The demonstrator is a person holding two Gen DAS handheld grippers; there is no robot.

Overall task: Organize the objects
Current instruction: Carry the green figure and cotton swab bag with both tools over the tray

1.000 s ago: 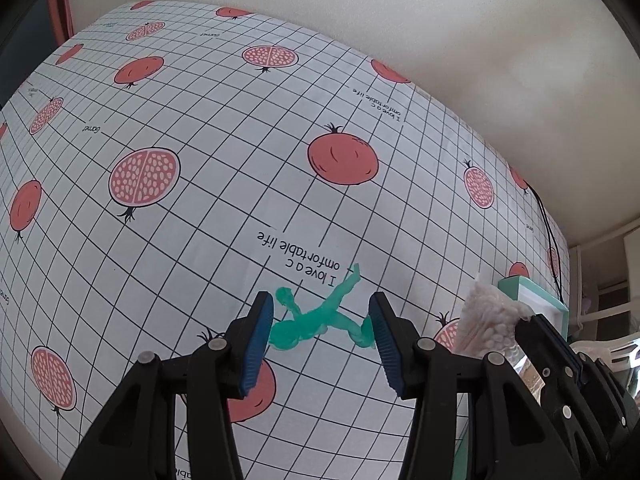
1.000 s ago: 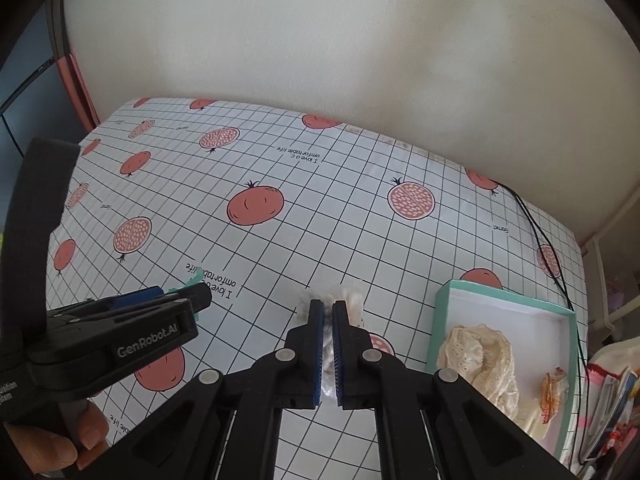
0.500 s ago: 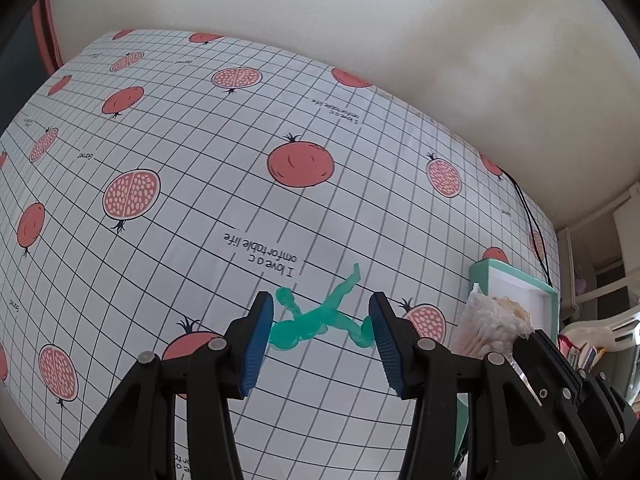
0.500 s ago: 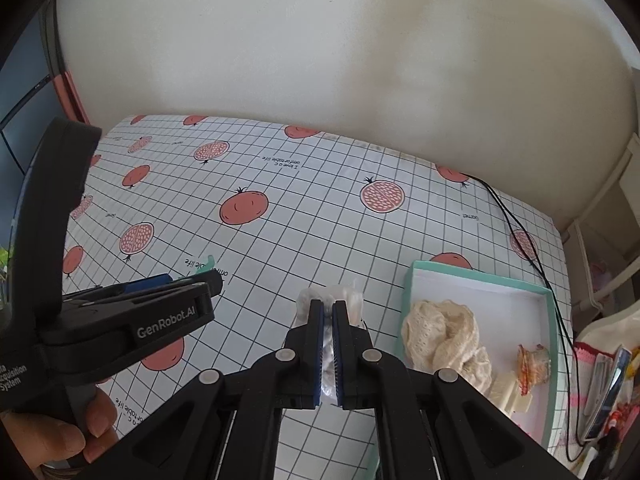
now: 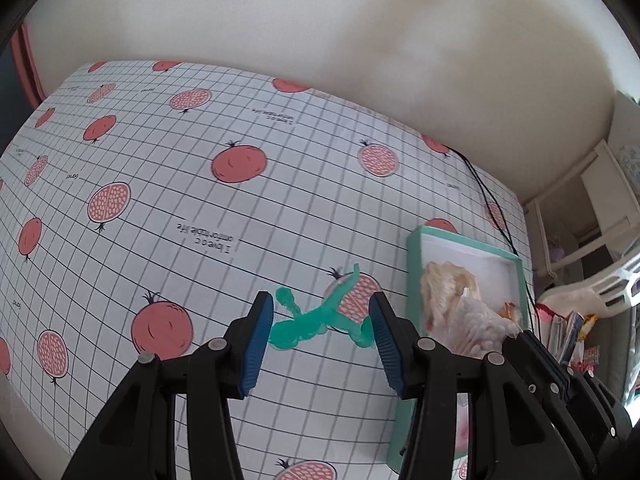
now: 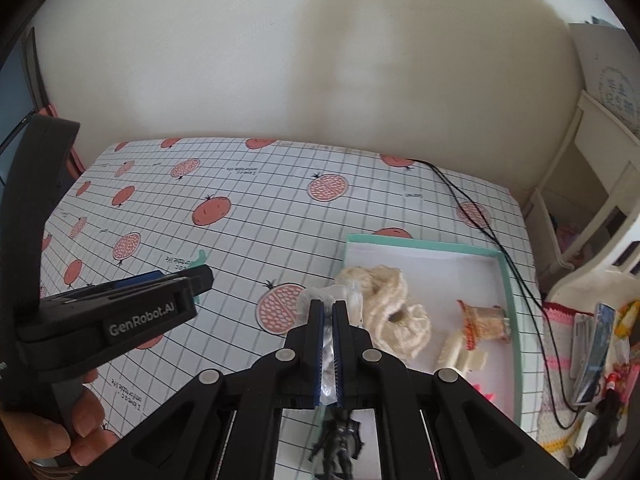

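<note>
Sprawling translucent green toy figure (image 5: 316, 320)

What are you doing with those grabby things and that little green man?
A person is tidying up with two tools. The left hand-held gripper holds a green toy figure between its blue pads, above the pomegranate tablecloth. The right hand-held gripper is shut on a clear plastic bag, near the teal box that already holds cream lace fabric.
</note>
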